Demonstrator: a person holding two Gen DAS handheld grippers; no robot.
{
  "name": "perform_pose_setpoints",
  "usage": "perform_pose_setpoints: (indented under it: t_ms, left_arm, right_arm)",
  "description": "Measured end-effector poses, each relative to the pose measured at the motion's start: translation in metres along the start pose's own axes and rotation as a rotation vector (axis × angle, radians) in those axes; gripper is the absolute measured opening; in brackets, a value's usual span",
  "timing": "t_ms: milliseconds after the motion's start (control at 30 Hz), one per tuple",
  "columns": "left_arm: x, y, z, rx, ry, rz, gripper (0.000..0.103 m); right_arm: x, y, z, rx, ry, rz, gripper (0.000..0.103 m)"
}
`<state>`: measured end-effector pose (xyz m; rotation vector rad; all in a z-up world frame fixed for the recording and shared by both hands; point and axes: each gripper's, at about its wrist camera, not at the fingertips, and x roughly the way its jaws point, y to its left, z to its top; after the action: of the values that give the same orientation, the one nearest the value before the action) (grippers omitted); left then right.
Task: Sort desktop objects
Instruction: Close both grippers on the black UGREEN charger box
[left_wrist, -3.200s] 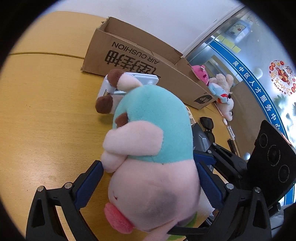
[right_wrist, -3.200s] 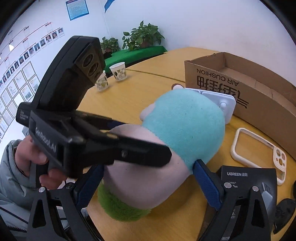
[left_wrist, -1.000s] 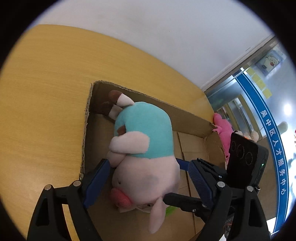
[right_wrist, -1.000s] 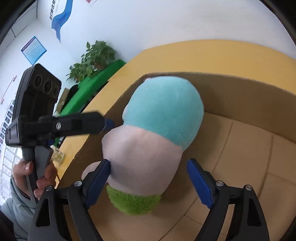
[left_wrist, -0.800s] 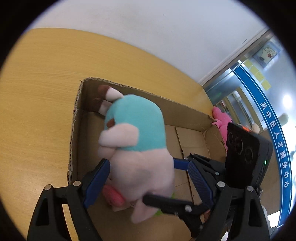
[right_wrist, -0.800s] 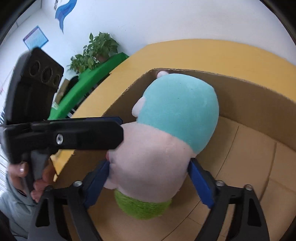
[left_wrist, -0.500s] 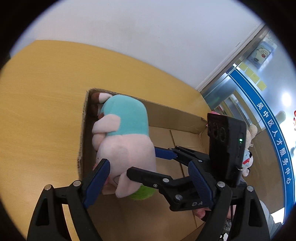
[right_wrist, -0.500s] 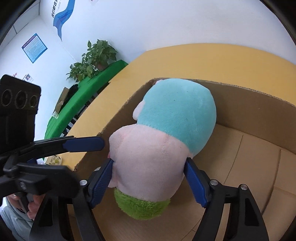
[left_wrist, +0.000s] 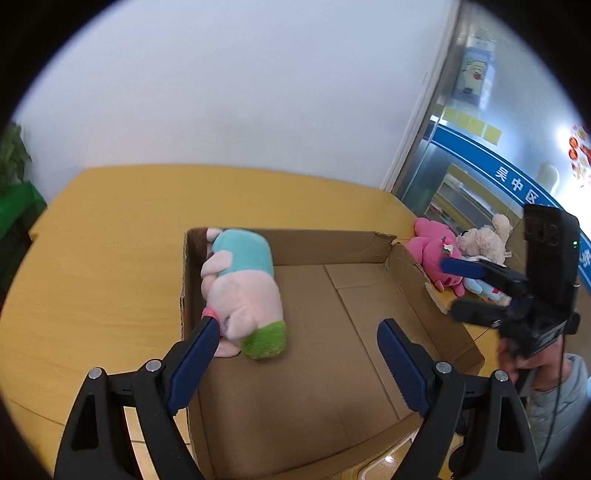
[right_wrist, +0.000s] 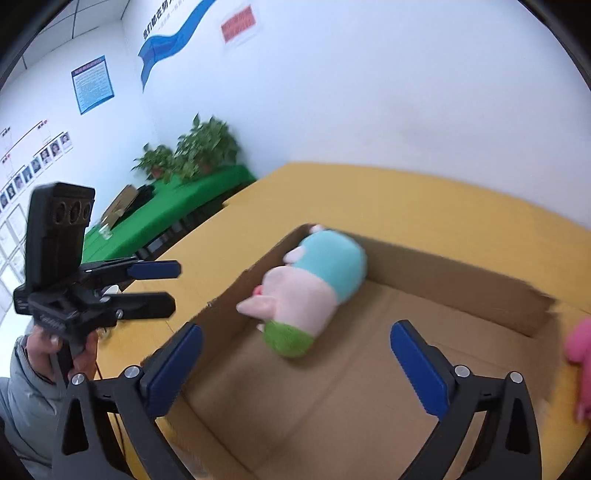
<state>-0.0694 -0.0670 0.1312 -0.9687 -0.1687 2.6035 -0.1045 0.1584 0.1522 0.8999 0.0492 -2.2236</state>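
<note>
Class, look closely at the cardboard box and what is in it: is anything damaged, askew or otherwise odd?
Yes. The cardboard box has a torn, ragged far-right corner, its end wall splaying outward. The plush pig inside lies on its side against the left wall.

Both wrist views angled down from above, near, sharing the cardboard box (left_wrist: 332, 258) interior.
</note>
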Motion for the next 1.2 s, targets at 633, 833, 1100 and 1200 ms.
perform_pose_setpoints:
  t_ms: [633,833,1100,1200]
  left_arm:
    - [-0.065,-0.107,-0.110,0.105,-0.020,0.085,0.092]
    - [-0.038,-0.112,-0.164,0.038,0.229,-0.091,0.092]
    - [-0.016,-0.095,-0.211,-0.138,0.386,-0.185,0.092]
    - [-0.015,-0.092,-0.221,-0.143,0.404,-0.187,0.092]
  right_arm:
    - [-0.133,0.001,-0.189,0.181,0.036,-0.105,0.103]
    - [-0.106,0.056,-0.246,0.014,0.202,0.152,0.103]
    - [-0.073,0.078,-0.284,-0.002,0.278,0.188,0.102]
    - [-0.054,0.097,-0.286,-0.012,0.305,0.222,0.101]
